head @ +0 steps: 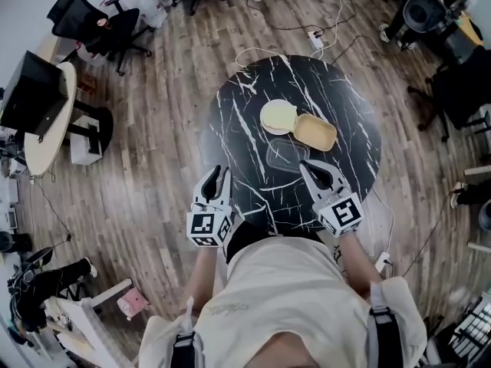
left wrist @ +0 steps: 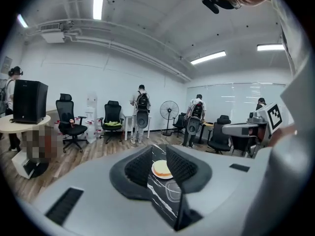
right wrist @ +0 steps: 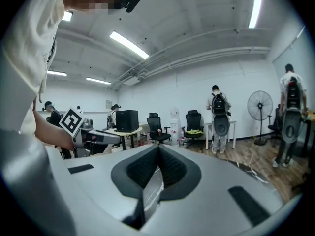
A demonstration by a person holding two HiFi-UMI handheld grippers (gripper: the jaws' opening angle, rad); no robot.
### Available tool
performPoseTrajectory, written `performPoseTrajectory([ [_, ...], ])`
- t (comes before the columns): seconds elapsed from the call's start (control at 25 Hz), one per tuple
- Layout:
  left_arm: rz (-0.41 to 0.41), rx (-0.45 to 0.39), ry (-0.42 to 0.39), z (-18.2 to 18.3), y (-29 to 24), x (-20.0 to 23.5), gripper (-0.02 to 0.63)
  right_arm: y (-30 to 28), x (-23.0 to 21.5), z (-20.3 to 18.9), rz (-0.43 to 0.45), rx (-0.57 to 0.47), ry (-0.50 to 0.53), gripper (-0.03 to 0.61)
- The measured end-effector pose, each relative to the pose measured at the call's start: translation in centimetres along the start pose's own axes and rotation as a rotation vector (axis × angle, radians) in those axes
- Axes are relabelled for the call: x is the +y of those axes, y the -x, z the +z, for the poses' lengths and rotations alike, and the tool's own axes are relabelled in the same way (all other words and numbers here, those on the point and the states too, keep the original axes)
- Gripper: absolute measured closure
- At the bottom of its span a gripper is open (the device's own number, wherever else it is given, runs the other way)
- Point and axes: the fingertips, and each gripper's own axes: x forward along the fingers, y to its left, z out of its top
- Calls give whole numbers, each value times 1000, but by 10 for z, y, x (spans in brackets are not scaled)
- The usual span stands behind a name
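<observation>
L tongs (head: 221, 172) were slightly spread, empty, at desk (head: 238, 113) edge; R tongs (head: 304, 166) pressed together, empty, near clear tub (head: 286, 155). Plate (head: 278, 117) & yellow tray (head: 315, 131) lay beyond.

No words, brands or numbers can be read anywhere in the room; the only printed signs are black-and-white square markers (head: 205, 225) on the left gripper (head: 218, 173) and right gripper (head: 307, 167).

**Bright Room, Warped Edges**

Ceiling strip lights (left wrist: 98, 1) give cool, even brightness with only soft shadows. Both gripper views bulge fisheye-style, with black corners. The left tool (left wrist: 158, 155) looms close and unfocused. In the head view the floor (head: 161, 129) curves at the rim.
</observation>
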Motion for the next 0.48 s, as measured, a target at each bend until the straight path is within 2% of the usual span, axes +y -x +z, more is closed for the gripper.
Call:
performPoseTrajectory([
  [0.2,-113,30,-6,-2,-35,13,509,-9,-7,14,-117,-5,4,572],
  [0.48,-260,76,-13,-9,-71,5,509,1,-15,11,-260,29,-17,572],
])
